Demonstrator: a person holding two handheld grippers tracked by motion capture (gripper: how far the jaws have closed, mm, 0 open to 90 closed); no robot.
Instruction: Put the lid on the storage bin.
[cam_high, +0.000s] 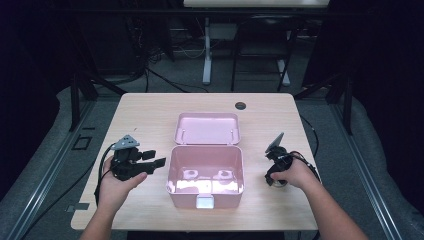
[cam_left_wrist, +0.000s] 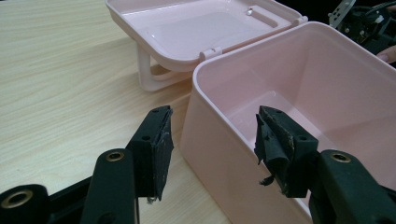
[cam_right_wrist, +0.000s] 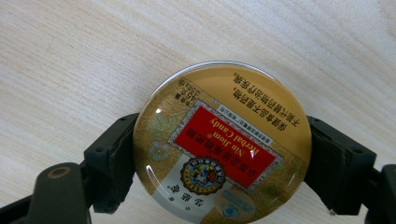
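We work at a pale wooden table (cam_high: 150, 107) in a dark room, where an open pink box (cam_high: 206, 175) stands mid-table, our left gripper (cam_high: 152, 162) held open beside it. Our right gripper (cam_right_wrist: 219, 158) clasps a round candy tin (cam_right_wrist: 222, 144) lying on the wood right of the box. In the high view our hand (cam_high: 295, 175) hides most of the tin, and the right gripper view cuts off its lower edge.

the candy tin (cam_right_wrist: 222, 145) runs off the bottom edge in the right gripper view, its small print too fine to read. in the high view the right hand (cam_high: 295, 174) hides it.
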